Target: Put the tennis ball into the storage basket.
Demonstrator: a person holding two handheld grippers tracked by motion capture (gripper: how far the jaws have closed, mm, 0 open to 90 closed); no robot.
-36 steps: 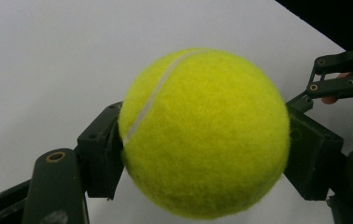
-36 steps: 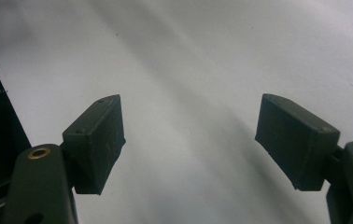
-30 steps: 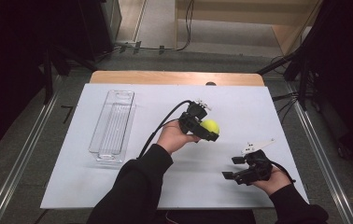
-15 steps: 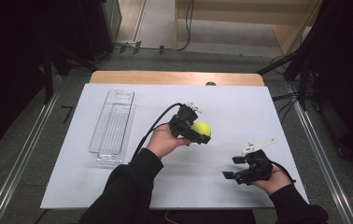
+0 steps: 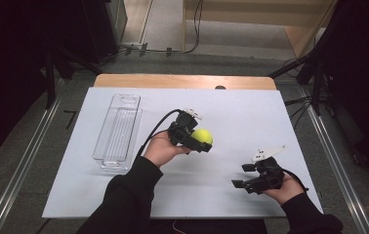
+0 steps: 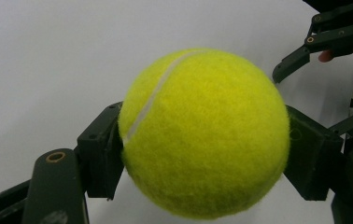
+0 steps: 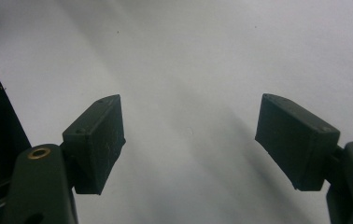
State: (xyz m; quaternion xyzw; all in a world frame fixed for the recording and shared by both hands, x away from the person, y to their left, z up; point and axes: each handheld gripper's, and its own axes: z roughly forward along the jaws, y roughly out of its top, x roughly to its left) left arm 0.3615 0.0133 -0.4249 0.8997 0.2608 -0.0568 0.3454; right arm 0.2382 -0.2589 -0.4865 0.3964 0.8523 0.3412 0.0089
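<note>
One clear bin (image 5: 117, 134) beside the ball-gripping left tongs (image 5: 203, 141).

My left gripper (image 5: 199, 141) hangs over a white rectangular tabletop sheet (image 5: 251, 112) laid on a pale wooden table (image 5: 182, 81). Beyond it, grey floor (image 5: 168, 29) carries black cables (image 5: 192, 46). Dark curtains (image 5: 21, 58) stand to either side, and metal rails (image 5: 21, 165) flank the table.

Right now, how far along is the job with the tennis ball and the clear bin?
Done: the left gripper has the tennis ball clamped. In hand: carrying it. Left, probably: placing it in the clear bin, which looks empty. The right gripper is open, idle.
</note>
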